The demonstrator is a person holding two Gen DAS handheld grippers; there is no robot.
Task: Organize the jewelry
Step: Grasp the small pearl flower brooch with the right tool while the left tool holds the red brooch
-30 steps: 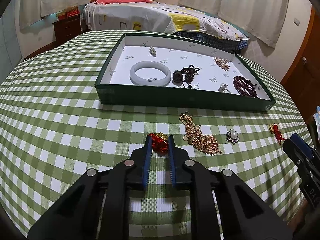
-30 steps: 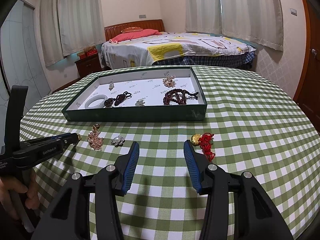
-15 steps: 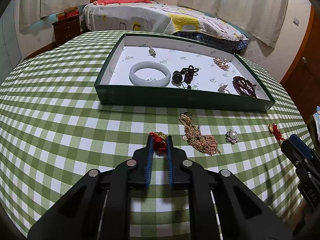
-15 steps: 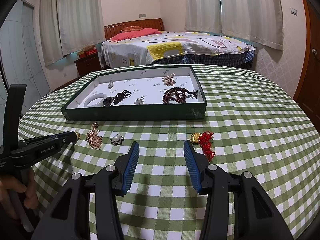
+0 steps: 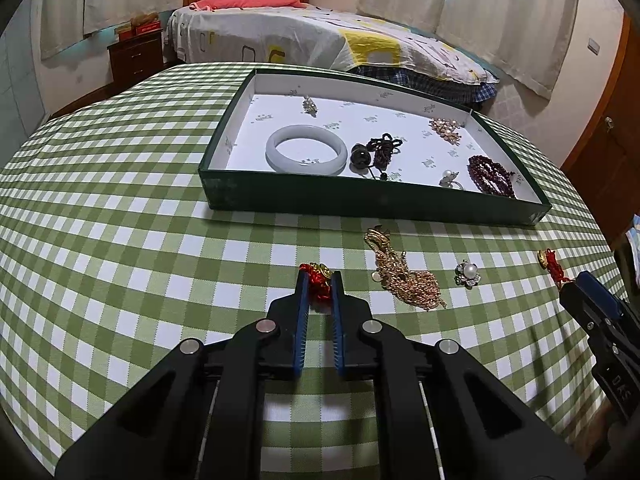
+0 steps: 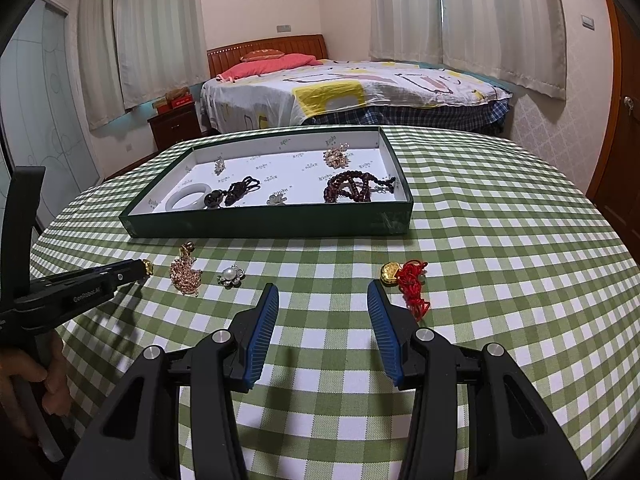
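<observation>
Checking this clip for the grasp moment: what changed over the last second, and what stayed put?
The left gripper has just been closing its jaws onto the red-and-gold charm lying on the tablecloth; the pads now pinch it. The right gripper stayed open, holding nothing, with the other red charm beside it. The gold brooch, pearl brooch and green tray did not move.

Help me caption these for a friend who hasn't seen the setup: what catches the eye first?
The green tray on the checked tablecloth, holding a white bangle and dark beads. In front of it, the left gripper is shut on a red knotted charm, beside a gold brooch.
</observation>
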